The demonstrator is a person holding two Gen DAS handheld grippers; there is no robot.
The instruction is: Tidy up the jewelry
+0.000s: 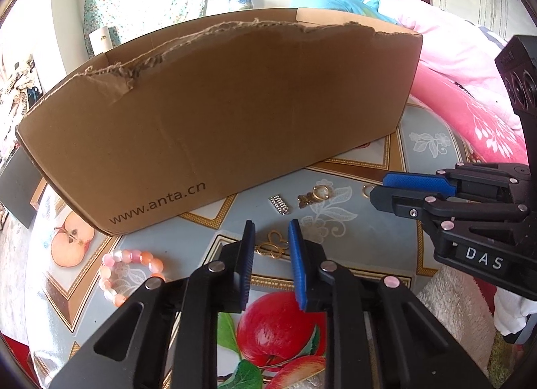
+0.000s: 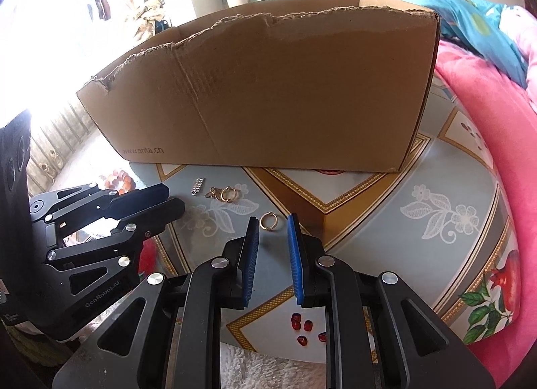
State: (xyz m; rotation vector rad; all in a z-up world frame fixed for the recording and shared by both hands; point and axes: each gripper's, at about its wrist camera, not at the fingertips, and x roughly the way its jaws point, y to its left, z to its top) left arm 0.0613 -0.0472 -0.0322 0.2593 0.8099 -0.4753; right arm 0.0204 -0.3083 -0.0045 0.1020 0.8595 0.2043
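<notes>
My left gripper (image 1: 272, 226) points down at the table, and a gold butterfly-shaped piece (image 1: 272, 248) fills the narrow gap from pad to pad. My right gripper (image 2: 272, 219) stands slightly open with a small gold ring (image 2: 268, 221) loose on the cloth between its fingertips, touching neither. In the left wrist view the right gripper (image 1: 376, 192) reaches in from the right, half hiding that ring (image 1: 366, 191). A silver spring-like piece (image 1: 279, 204) and a gold ring with a charm (image 1: 317, 195) lie before the cardboard box (image 1: 218, 113). A pink bead bracelet (image 1: 129, 275) lies left.
The open box with a torn rim (image 2: 268, 87) stands across the back of the round table (image 2: 453, 171), which has a fruit-patterned cloth. A pink blanket (image 2: 496, 113) crowds the table's right side. A white towel (image 1: 453, 305) lies at the near edge.
</notes>
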